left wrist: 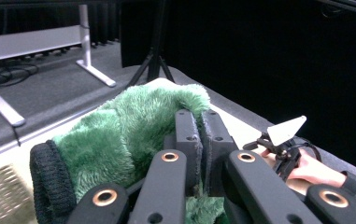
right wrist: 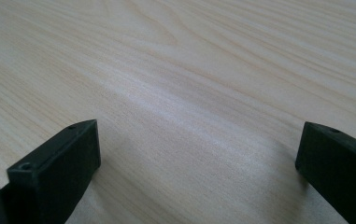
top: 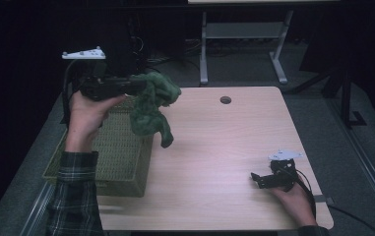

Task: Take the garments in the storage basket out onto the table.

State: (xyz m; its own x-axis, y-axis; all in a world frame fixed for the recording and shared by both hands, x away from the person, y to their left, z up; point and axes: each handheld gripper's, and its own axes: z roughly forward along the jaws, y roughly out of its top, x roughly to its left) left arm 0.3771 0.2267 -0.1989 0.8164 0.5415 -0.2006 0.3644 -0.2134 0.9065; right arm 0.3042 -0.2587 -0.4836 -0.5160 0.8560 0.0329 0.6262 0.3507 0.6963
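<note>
Above the basket (top: 121, 162) at the table's (top: 224, 147) left edge, your left gripper (top: 138, 87) pinches a green fleece (top: 151, 105) that hangs limp in the air. It looks light, soft and floppy, so grip a thick fold, since fuzzy pile may slip. Your right gripper (top: 255, 179) rests spread on the table, holding nothing.

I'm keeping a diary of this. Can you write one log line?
left tongs: shut on fluffy green cloth, above woven basket | right tongs: open, empty, low over wooden table
</note>
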